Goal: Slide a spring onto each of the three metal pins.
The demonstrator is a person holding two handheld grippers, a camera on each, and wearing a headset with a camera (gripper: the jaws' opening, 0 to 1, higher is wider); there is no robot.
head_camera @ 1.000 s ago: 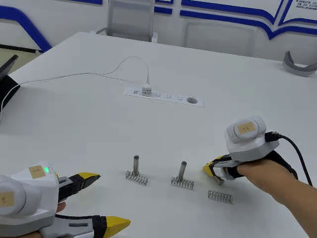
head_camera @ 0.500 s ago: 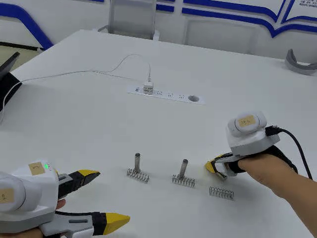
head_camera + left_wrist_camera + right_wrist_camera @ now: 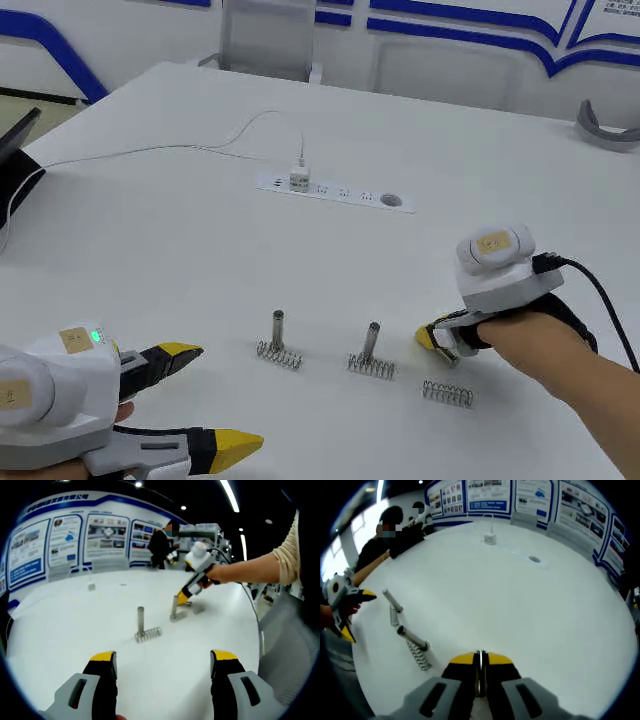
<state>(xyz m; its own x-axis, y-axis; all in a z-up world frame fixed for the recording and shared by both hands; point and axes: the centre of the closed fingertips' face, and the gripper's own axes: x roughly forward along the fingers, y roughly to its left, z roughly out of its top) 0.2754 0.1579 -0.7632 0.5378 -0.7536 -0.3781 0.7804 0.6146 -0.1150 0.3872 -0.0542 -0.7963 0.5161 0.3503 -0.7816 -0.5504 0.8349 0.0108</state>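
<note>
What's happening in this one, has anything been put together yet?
A person works two handheld grippers over a white table. The right gripper is shut on a thin metal piece, likely the third pin. The left pin and middle pin stand upright, with the first spring and second spring lying at their feet. The third spring lies loose. The left gripper hangs open, holding nothing. No spring is on a pin yet.

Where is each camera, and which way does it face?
Head view: on the person's head, looking down at table, pins and springs; both grippers and a forearm show.
Left gripper view: on the left gripper, looking past its open jaws toward the pins.
Right gripper view: on the right gripper, jaws shut on a third pin, facing the left gripper.
Shared: both gripper views catch the pins.
</note>
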